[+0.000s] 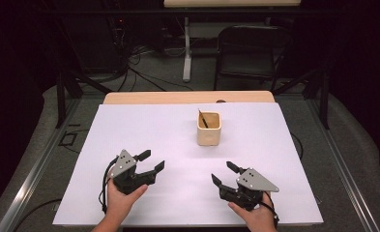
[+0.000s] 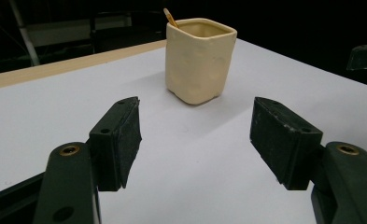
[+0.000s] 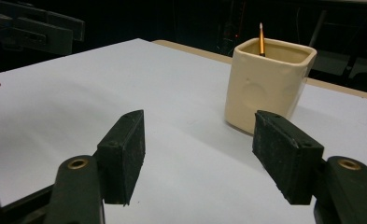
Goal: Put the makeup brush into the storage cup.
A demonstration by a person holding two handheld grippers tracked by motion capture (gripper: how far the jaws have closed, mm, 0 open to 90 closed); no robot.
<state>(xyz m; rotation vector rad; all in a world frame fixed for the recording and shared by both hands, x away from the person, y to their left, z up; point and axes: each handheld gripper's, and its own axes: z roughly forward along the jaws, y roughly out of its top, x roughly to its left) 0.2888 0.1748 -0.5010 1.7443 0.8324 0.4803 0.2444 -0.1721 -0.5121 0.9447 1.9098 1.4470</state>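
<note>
We are steering both released claws, left claw [image 1: 151, 161] and right claw [image 1: 223, 173], squarely toward the cream cup [image 1: 209, 128], minding its upright stick [image 1: 203, 119].

The cup [image 1: 209, 128] is plain cream, and the stick [image 3: 261, 39] standing in it is orange-brown. The counter [image 1: 144, 130] is covered in plain white with a tan wooden edge at twelve o'clock. Both tongs, left [image 1: 151, 161] and right [image 1: 225, 173], are black with grey plates on top.

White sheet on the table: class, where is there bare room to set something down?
Bare: left of the cup to the white sheet's edge, right of it likewise, and between the left gripper and right gripper. Nowhere crowded.
</note>
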